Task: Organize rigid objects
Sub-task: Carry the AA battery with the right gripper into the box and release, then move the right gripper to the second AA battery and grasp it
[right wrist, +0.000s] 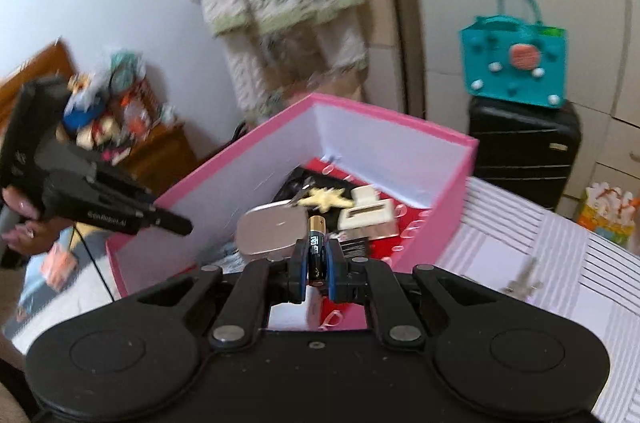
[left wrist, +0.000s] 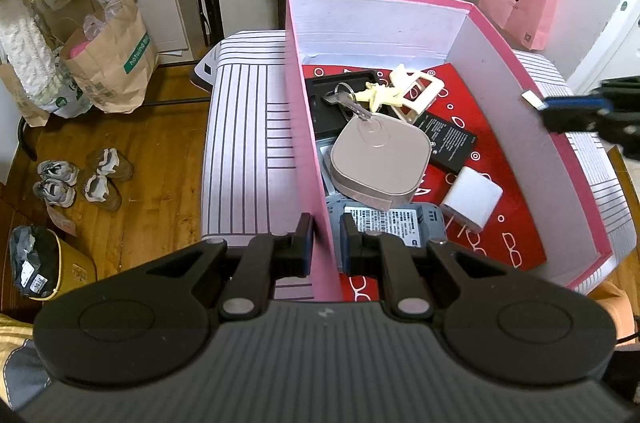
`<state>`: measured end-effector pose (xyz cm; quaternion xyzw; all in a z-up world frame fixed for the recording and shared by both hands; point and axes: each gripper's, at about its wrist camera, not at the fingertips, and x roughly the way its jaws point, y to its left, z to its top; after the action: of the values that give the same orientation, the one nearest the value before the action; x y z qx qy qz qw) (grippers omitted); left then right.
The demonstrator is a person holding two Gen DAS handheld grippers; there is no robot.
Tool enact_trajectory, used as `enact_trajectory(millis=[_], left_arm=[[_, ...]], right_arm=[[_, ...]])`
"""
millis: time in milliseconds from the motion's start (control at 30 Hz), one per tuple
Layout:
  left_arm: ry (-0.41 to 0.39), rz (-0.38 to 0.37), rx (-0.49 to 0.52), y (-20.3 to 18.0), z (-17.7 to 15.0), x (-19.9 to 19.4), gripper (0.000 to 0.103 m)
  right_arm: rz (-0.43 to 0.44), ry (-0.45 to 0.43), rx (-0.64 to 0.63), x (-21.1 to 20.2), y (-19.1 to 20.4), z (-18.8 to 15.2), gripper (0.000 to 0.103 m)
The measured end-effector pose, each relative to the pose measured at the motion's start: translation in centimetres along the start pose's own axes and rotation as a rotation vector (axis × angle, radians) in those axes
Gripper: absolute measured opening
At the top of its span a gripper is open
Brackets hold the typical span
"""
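Left gripper (left wrist: 325,243) is clamped on the left wall of the pink box (left wrist: 308,127), one finger outside, one inside. The box stands on a striped cloth (left wrist: 244,143) whose far corners it hides.

Right gripper (right wrist: 316,265) is clamped on a small battery (right wrist: 315,247) held upright above the box's near edge; the label is too blurred to read and the lower end is hidden between the fingers.

Inside the box lie a beige square tag (left wrist: 380,159) with keys (left wrist: 344,99), a white charger (left wrist: 472,199) and a flat black battery (left wrist: 448,139). A grey pack (left wrist: 394,223) at the near edge is partly covered.

A key (right wrist: 522,281) on the cloth to the right of the box is smeared.
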<state>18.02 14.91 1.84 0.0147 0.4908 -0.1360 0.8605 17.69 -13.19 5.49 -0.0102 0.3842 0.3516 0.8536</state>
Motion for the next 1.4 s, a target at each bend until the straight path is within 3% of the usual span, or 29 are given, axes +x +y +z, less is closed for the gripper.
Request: enact_trajectory(millis=[333, 533, 667, 800, 1033, 1300, 1400], left_arm=[[0.0, -0.013, -0.005, 0.3, 0.0, 0.0, 0.013], [-0.006, -0.021, -0.012, 0.4, -0.1, -0.1, 0.013], [-0.004, -0.019, -0.009, 0.4, -0.1, -0.1, 0.013], [-0.004, -0.02, -0.009, 0.4, -0.1, -0.1, 0.013], [-0.006, -0.018, -0.011, 0.4, -0.1, -0.1, 0.013], [-0.004, -0.005, -0.01, 0.2, 0.0, -0.2, 0.013], [-0.002, -0.001, -0.012, 0.1, 0.0, -0.2, 0.013]], right_arm=[[0.135, 0.193, -0.087, 5.4, 3.6, 1.1, 0.011], [0.185, 0.253, -0.134, 7.3, 5.7, 0.8, 0.013], [0.19, 0.225, -0.107, 6.8, 5.3, 1.0, 0.016], [0.173, 0.143, -0.035, 4.4, 3.6, 1.3, 0.018], [0.039, -0.004, 0.117, -2.0, -0.8, -0.1, 0.033], [-0.124, -0.021, 0.266, -5.8, -5.7, -3.9, 0.04], [-0.114, -0.002, 0.356, -6.2, -7.8, -5.6, 0.041]])
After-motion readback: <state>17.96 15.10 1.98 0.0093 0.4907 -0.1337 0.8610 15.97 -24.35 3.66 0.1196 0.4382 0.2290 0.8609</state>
